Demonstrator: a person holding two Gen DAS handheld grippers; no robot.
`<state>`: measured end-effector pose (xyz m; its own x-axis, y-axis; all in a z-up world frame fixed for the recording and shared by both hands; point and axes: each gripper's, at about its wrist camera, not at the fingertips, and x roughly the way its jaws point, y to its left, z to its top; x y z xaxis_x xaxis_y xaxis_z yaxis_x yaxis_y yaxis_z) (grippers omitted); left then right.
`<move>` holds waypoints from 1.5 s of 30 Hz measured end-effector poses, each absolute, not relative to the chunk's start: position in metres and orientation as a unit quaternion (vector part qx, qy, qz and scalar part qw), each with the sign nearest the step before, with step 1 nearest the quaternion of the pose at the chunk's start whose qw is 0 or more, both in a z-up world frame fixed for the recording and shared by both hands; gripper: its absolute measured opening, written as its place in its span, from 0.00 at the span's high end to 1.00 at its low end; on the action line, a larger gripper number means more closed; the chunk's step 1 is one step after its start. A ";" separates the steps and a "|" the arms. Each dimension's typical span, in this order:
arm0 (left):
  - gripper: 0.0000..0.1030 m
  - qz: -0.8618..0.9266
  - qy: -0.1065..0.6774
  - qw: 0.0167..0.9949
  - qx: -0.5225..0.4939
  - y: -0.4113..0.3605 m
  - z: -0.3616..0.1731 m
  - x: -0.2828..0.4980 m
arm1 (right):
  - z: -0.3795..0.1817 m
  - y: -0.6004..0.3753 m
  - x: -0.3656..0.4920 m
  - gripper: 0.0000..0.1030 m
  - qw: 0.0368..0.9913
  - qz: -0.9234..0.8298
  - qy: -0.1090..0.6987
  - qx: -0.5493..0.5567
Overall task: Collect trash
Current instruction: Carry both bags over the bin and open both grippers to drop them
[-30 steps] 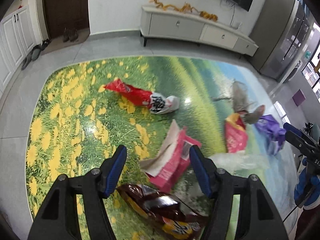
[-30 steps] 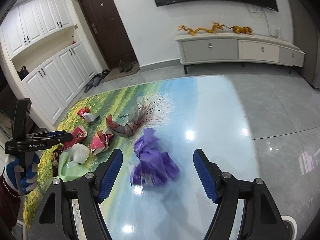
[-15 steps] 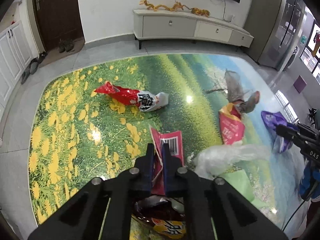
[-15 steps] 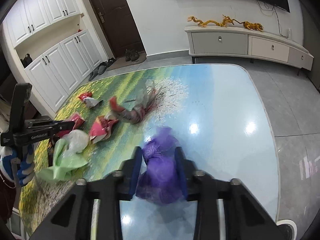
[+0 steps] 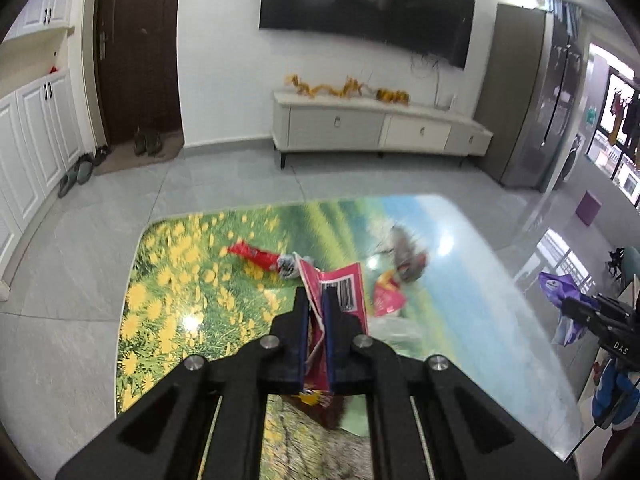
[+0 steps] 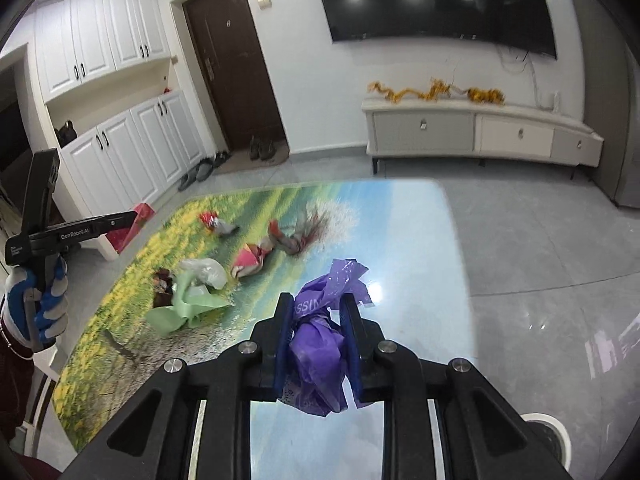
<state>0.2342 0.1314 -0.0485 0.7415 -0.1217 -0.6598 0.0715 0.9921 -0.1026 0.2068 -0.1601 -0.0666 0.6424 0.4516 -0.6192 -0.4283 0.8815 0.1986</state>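
My left gripper (image 5: 315,298) is shut on a pink wrapper (image 5: 346,290) with a barcode and holds it above the table (image 5: 168,320). My right gripper (image 6: 317,302) is shut on a crumpled purple plastic bag (image 6: 320,344), lifted off the table (image 6: 420,260). On the table lie a red snack wrapper (image 5: 256,255), a pink-yellow packet (image 5: 386,298), a grey-brown wrapper (image 5: 406,254), a clear plastic bag (image 6: 204,272), a green bag (image 6: 180,308) and a dark brown packet (image 6: 160,286). The right gripper with the purple bag (image 5: 558,288) shows at the right in the left wrist view.
The table has a printed meadow picture and a glossy top. A white TV cabinet (image 5: 380,128) stands at the far wall. White cupboards (image 6: 116,160) and a dark door (image 6: 236,68) are at the left. A round white rim (image 6: 548,436) sits on the floor at lower right.
Both grippers closed, the left on the pink wrapper and the right on the purple bag. Both then rose away from the table with their loads.
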 end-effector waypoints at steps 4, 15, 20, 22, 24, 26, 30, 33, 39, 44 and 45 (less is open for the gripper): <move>0.94 -0.074 0.329 0.941 -0.032 0.105 -0.022 0.213 | -0.043 -0.191 0.179 0.78 0.922 0.222 0.316 0.029; 0.94 -0.217 0.324 0.921 0.002 -0.044 0.004 0.202 | -0.027 -0.304 0.116 0.78 0.951 0.121 0.280 0.057; 0.90 -0.303 0.358 0.883 0.025 -0.153 -0.016 0.208 | -0.054 -0.359 0.110 0.78 0.945 0.074 0.308 0.082; 0.90 -0.329 0.380 0.864 0.030 -0.193 -0.030 0.212 | -0.073 -0.381 0.111 0.78 0.938 0.056 0.328 0.096; 0.90 -0.355 0.411 0.839 0.037 -0.241 -0.050 0.216 | -0.091 -0.399 0.113 0.78 0.931 0.041 0.346 0.109; 0.87 -0.372 0.436 0.819 0.038 -0.272 -0.069 0.219 | -0.109 -0.416 0.114 0.76 0.923 0.028 0.365 0.122; 0.70 -0.398 0.474 0.785 0.039 -0.321 -0.103 0.226 | -0.144 -0.442 0.117 0.76 0.906 0.005 0.399 0.142; 0.55 -0.403 0.486 0.775 0.041 -0.341 -0.113 0.231 | -0.164 -0.458 0.117 0.71 0.896 -0.014 0.417 0.155; 0.53 -0.388 0.462 0.796 0.044 -0.325 -0.099 0.225 | -0.166 -0.473 0.109 0.45 0.892 -0.037 0.415 0.175; 0.53 -0.340 0.410 0.844 0.059 -0.277 -0.068 0.216 | -0.137 -0.458 0.110 0.45 0.904 -0.035 0.394 0.163; 0.53 -0.334 0.404 0.850 0.059 -0.271 -0.065 0.214 | -0.129 -0.453 0.110 0.45 0.908 -0.031 0.387 0.157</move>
